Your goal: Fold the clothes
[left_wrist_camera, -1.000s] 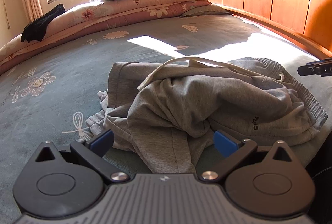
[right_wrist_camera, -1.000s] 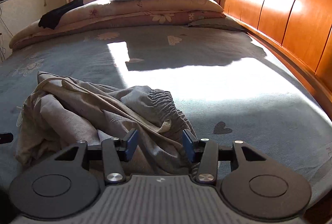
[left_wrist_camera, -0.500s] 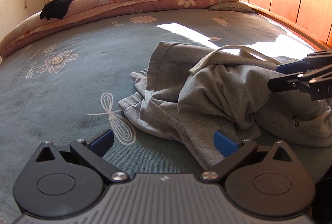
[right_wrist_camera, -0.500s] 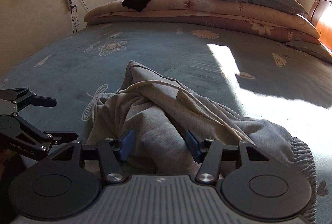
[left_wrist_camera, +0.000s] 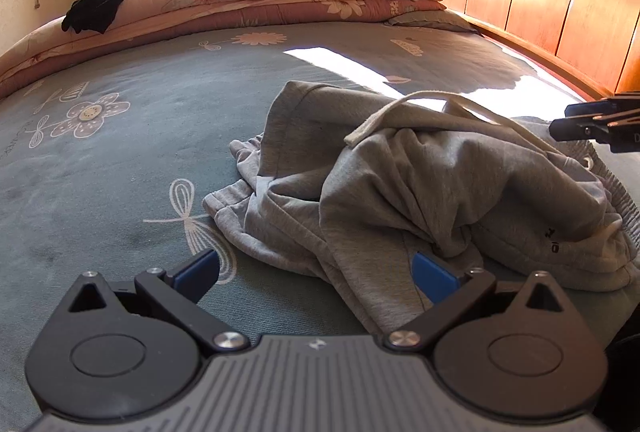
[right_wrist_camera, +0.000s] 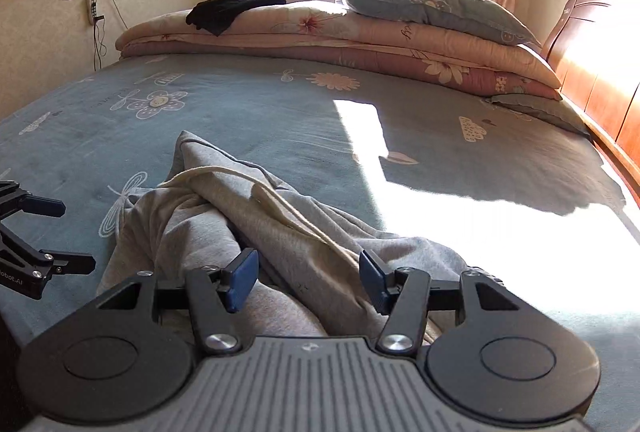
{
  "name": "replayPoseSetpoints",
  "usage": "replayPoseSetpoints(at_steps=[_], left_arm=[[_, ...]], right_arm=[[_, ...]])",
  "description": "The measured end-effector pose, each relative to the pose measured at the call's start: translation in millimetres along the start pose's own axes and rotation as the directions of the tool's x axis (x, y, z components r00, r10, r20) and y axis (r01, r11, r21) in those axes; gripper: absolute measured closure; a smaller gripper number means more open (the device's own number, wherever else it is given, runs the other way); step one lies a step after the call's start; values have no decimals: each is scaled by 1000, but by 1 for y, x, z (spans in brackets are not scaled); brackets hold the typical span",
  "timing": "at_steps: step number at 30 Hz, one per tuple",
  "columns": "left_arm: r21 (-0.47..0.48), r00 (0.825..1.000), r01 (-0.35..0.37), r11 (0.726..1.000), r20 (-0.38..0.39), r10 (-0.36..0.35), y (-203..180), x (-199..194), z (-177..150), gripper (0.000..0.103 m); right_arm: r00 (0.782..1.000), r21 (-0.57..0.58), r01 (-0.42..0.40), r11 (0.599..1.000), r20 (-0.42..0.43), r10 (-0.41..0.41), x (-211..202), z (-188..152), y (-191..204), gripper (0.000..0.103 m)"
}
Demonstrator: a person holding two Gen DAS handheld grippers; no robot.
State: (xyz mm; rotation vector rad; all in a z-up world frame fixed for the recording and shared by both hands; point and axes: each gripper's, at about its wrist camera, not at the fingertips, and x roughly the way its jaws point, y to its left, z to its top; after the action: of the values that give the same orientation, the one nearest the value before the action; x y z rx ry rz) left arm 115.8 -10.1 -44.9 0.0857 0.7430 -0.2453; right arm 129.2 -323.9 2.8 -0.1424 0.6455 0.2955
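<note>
So the grey sweat shorts [left_wrist_camera: 420, 191] are lying in a crumpled heap on the blue flowered bed sheet [left_wrist_camera: 120, 159], near the edge of the bed where both tools are, with the cream drawstring [left_wrist_camera: 400, 107] looped over the top of the pile. Not flattened at all yet, so I'd say the fold hasn't really started.

Left tongs [left_wrist_camera: 316, 272] are spread wide with nothing pinched. A flap of grey fabric runs down between the 2 blue pads, but they aren't pressing on it. Right tongs [right_wrist_camera: 308, 280] have just been opening and now sit apart too; cloth lies under and between them, but the pads look clear of it, so no grip there either.

The bit that matters: the heap stretches roughly side to side between the 2 tools. From the left tongs it lies ahead and off to the right, with the loose leg hem [left_wrist_camera: 232, 199] closest. From the right tongs it lies ahead and to the left, and the elastic waistband [left_wrist_camera: 616, 191] end sits on that side. So my guess is each hand takes its own end, left on the hem and right on the waistband, and pulls it out flat.
</note>
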Motion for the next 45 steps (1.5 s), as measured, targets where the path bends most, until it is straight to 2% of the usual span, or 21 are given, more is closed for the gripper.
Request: replayPoseSetpoints(at_steps=[4, 6, 9, 12, 15, 16, 17, 20, 21, 23, 26, 29, 30, 32, 34, 35, 36, 37, 39, 42, 45], left_arm=[[30, 1000, 8, 1000, 24, -9, -11, -2, 13, 1], [45, 999, 14, 999, 37, -16, -18, -3, 21, 1], [73, 998, 25, 997, 50, -28, -31, -1, 29, 1], [91, 998, 54, 994, 37, -58, -43, 2, 31, 1], [106, 997, 69, 992, 15, -71, -51, 6, 29, 1], [111, 997, 70, 991, 5, -71, -54, 9, 29, 1], [114, 998, 68, 991, -4, -68, -57, 11, 29, 1], [120, 998, 60, 991, -22, -58, -62, 14, 30, 1], [123, 998, 58, 991, -25, -55, -63, 15, 31, 1], [131, 998, 56, 990, -27, -53, -66, 15, 34, 1], [139, 999, 50, 989, -27, -47, -72, 16, 37, 1], [146, 998, 65, 987, -27, -62, -78, 17, 38, 1], [151, 997, 70, 986, -31, -66, -80, 18, 37, 1], [159, 997, 71, 985, -38, -66, -85, 21, 37, 1], [159, 997, 76, 984, -34, -71, -88, 20, 37, 1], [158, 997, 80, 984, -31, -76, -89, 19, 37, 1], [156, 997, 82, 984, -26, -79, -90, 16, 37, 1], [158, 997, 82, 984, -18, -81, -90, 12, 36, 1], [163, 997, 80, 983, 0, -81, -89, 5, 35, 1], [160, 998, 59, 985, 19, -63, -84, -6, 32, 1], [150, 998, 43, 988, 34, -48, -78, -15, 29, 1]], right_arm=[[997, 115, 79, 990, -16, -77, 5, -8, -58, 37], [995, 194, 93, 977, -35, -88, 12, -15, -91, 34], [997, 337, 65, 939, -62, -47, 25, -25, -140, 33], [994, 520, -65, 852, -42, 101, 37, -37, -186, 30], [956, 654, -209, 727, -19, 292, 62, -47, -219, 27], [944, 677, -223, 701, -28, 328, 71, -50, -225, 27], [940, 688, -213, 694, -50, 337, 79, -53, -228, 27], [945, 669, -165, 725, -101, 309, 94, -56, -229, 26], [941, 676, -181, 714, -91, 325, 96, -58, -230, 26], [919, 704, -241, 668, -54, 390, 102, -64, -233, 24], [880, 758, -258, 599, -71, 469, 115, -74, -235, 23], [840, 789, -331, 518, -5, 543, 115, -83, -235, 23], [830, 785, -359, 506, 20, 557, 114, -84, -235, 23], [826, 757, -400, 517, 53, 561, 110, -80, -231, 23], [827, 698, -442, 563, 74, 557, 105, -70, -222, 23], [832, 668, -447, 594, 67, 551, 103, -65, -215, 28], [849, 635, -429, 642, 41, 527, 98, -60, -206, 35], [869, 597, -403, 693, 13, 494, 92, -55, -196, 57], [901, 519, -364, 773, -15, 434, 77, -48, -178, 73], [919, 433, -358, 827, 6, 395, 41, -47, -154, 83], [914, 326, -386, 863, 9, 406, 4, -53, -119, 86]])
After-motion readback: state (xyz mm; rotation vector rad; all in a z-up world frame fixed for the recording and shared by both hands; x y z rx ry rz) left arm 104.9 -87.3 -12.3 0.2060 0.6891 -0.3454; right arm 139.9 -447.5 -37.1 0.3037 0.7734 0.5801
